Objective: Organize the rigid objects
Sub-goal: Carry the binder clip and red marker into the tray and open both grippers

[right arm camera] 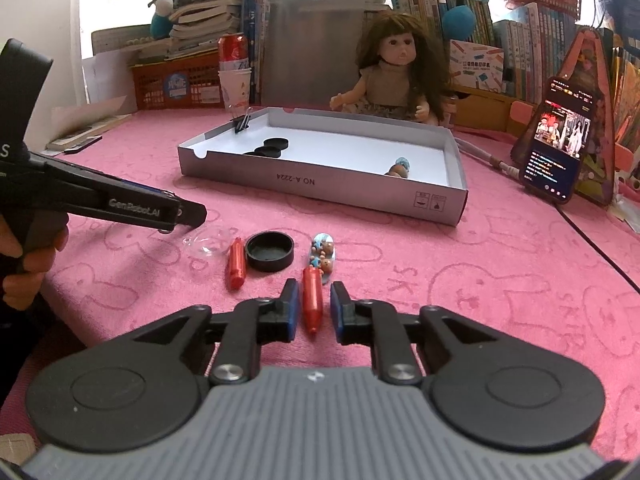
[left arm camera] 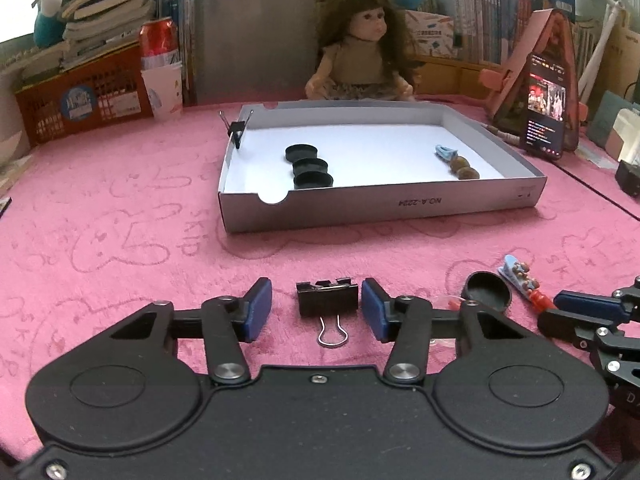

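Observation:
My left gripper (left arm camera: pixel 317 308) is open around a black binder clip (left arm camera: pixel 327 298) that lies on the pink cloth, with a gap at each pad. My right gripper (right arm camera: pixel 314 308) is open too, and a red capsule (right arm camera: pixel 312 304) lies between its pads, untouched. Beyond it are a bear hair clip (right arm camera: pixel 322 254), a black cap (right arm camera: pixel 269 251), a second red capsule (right arm camera: pixel 236 264) and a clear dome (right arm camera: pixel 206 246). The grey box (left arm camera: pixel 380 208) holds three black caps (left arm camera: pixel 309 166) and another hair clip (left arm camera: pixel 456 162). A binder clip (left arm camera: pixel 237 130) is clamped on its left wall.
A doll (left arm camera: pixel 364 56) sits behind the box. A phone (left arm camera: pixel 546 108) leans on a stand at the right. At the back left are a red basket (left arm camera: pixel 80 100), a can (left arm camera: pixel 158 42) and a paper cup (left arm camera: pixel 164 90). A person's hand (right arm camera: pixel 24 264) holds the left gripper.

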`<control>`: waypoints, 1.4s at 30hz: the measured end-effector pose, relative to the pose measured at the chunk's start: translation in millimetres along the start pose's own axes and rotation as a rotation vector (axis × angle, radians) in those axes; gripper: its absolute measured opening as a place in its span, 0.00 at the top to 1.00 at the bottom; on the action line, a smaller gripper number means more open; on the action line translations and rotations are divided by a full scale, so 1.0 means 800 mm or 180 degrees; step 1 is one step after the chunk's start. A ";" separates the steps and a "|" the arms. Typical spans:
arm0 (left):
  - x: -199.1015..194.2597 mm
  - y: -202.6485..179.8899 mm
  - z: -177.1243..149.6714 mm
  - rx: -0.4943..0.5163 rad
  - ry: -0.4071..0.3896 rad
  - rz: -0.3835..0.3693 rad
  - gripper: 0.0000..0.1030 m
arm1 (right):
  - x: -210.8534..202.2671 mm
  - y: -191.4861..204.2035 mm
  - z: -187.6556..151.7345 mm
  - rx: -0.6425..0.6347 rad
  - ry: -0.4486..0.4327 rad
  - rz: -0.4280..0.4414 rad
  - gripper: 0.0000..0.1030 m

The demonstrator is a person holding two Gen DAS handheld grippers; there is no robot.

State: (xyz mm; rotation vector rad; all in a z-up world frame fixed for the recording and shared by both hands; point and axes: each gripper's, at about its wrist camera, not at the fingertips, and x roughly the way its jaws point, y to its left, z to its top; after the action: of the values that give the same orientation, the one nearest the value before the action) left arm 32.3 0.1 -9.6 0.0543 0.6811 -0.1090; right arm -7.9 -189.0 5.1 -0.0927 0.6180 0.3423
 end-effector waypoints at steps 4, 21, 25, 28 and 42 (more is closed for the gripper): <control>-0.003 -0.004 0.000 0.0053 -0.0020 0.0000 0.71 | 0.001 0.003 0.000 -0.0045 0.0016 -0.0001 0.86; -0.001 0.018 0.087 -0.0144 -0.0200 -0.0238 0.71 | 0.027 -0.044 0.081 0.0342 -0.0079 -0.0133 0.86; 0.028 0.024 0.129 -0.0170 -0.0194 -0.0226 0.71 | 0.062 -0.075 0.121 0.0606 0.0048 -0.0110 0.86; 0.060 0.027 0.160 -0.0194 -0.0088 -0.0232 0.71 | 0.094 -0.098 0.150 0.0803 0.0182 -0.0074 0.86; 0.196 0.037 0.217 -0.0276 0.0423 0.0008 0.71 | 0.214 -0.144 0.200 0.1314 0.0521 -0.0172 0.86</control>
State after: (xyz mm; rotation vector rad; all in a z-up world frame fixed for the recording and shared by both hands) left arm 265.6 1.8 26.7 -0.0210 0.8178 -0.0737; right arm 250.0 -218.2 33.6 0.2604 0.8355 0.1502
